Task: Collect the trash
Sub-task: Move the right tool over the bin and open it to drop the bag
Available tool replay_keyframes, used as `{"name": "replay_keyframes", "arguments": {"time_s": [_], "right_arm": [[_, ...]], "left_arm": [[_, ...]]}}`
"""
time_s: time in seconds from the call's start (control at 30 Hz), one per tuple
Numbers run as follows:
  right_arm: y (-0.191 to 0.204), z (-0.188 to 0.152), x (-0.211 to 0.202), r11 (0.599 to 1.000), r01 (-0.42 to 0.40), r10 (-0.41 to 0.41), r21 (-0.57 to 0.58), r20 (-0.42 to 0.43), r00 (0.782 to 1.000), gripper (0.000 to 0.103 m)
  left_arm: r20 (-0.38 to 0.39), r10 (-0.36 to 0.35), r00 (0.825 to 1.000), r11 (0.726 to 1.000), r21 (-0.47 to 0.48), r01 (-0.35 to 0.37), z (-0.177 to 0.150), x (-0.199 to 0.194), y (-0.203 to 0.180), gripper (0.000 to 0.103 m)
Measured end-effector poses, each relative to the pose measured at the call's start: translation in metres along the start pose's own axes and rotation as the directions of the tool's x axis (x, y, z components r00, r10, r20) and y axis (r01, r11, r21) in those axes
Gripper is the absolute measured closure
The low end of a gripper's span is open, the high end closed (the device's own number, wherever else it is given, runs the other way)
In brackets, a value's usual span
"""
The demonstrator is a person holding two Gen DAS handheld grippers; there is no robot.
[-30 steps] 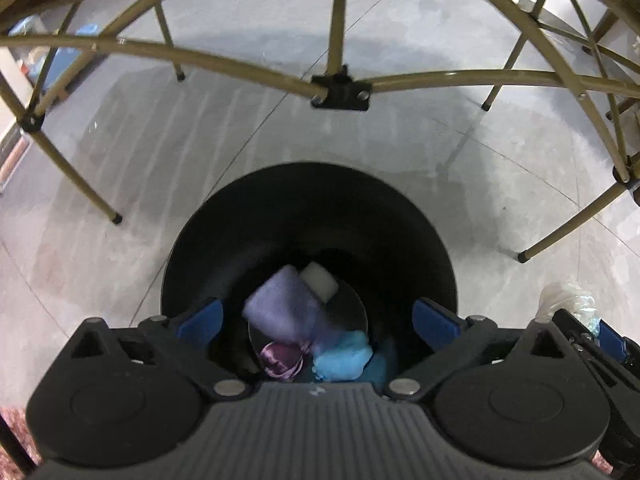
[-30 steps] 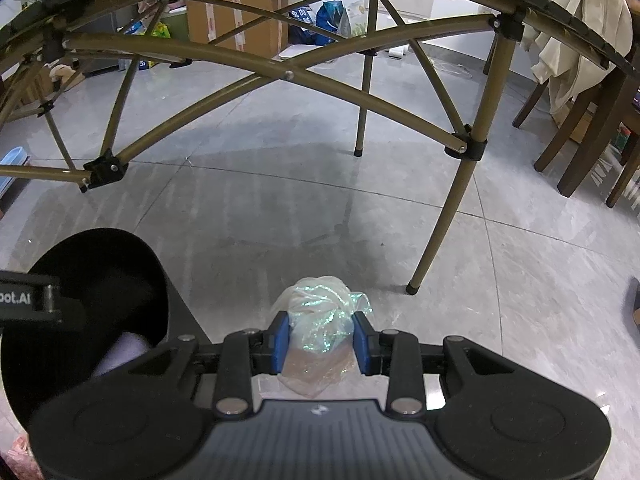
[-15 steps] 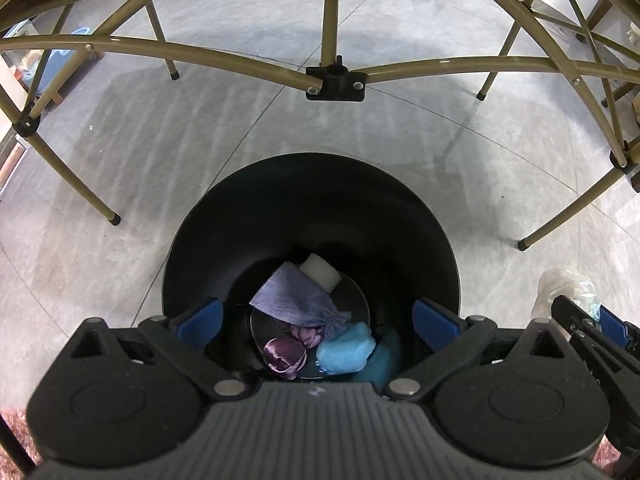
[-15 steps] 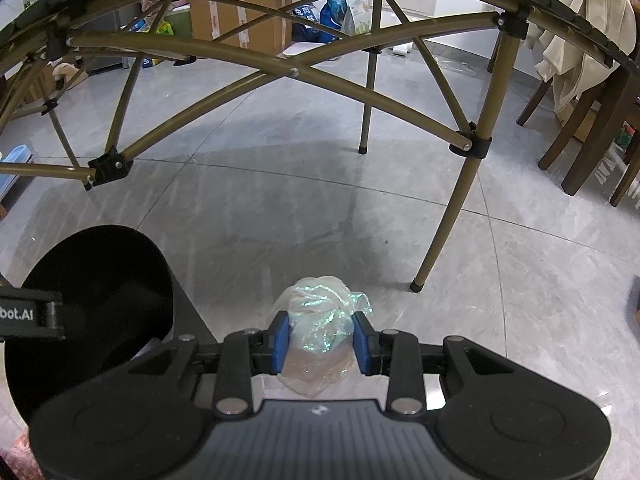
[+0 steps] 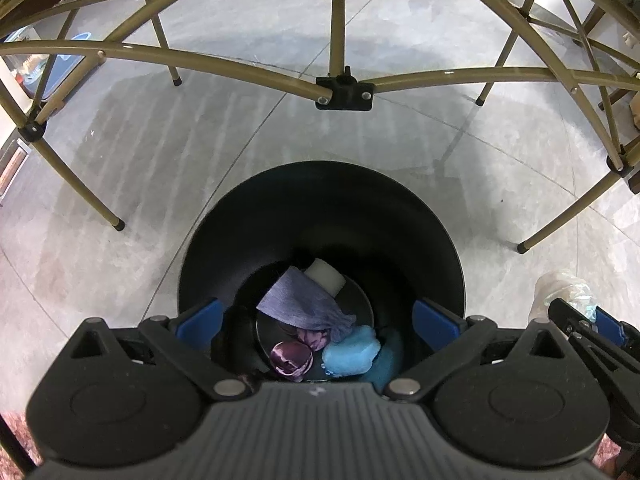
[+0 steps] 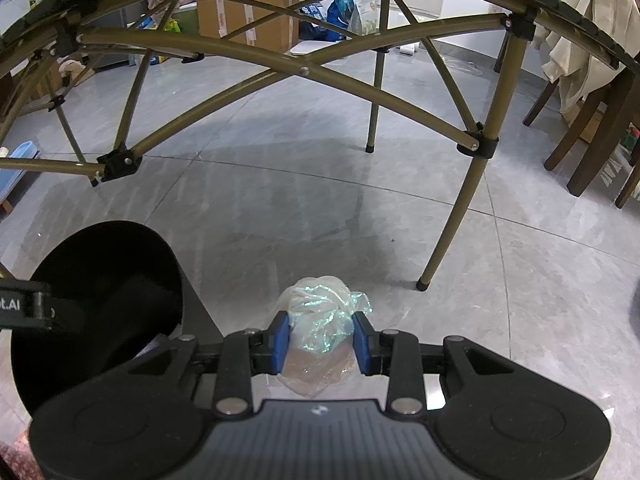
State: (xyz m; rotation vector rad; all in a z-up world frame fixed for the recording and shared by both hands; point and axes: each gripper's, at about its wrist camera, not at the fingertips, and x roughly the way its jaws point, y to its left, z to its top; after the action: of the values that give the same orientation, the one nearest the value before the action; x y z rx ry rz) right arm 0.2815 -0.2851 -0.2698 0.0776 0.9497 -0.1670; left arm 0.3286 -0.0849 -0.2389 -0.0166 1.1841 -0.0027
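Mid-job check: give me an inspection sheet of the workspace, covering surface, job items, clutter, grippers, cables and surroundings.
Surface: grey tiled floor, glossy, no spills seen.
Job's things: black trash bin standing open; inside lie a purple cloth, a white block, a blue sponge-like piece and a shiny purple wrapper. Crumpled clear plastic bag is outside the bin, to its right.
Clutter: nothing seen on the floor nearby.
Grippers: left gripper open, above the bin mouth, empty. Right gripper shut on the plastic bag.
Cables: nothing seen.
Surroundings: folding table's tan metal legs, cardboard boxes, wooden chair draped with cloth.
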Motion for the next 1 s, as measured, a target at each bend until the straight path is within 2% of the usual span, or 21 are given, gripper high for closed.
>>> {"name": "replay_keyframes", "arguments": {"time_s": [0.43,1.0], "right_arm": [[0.02,0.005,-0.013,0.998,-0.057,0.058,-0.024,0.021,0.998,0.071],[0.063,0.011,-0.029,0.987,-0.13,0.133,-0.091,0.037,0.99,0.071]], "left_arm": [[0.039,-0.01,0.999,1.0,0.012,0.01,-0.002,-0.015,0.013,0.0],[0.061,0.025,0.998,0.999,-0.045,-0.022,-0.002,-0.023,0.06,0.0]]}}
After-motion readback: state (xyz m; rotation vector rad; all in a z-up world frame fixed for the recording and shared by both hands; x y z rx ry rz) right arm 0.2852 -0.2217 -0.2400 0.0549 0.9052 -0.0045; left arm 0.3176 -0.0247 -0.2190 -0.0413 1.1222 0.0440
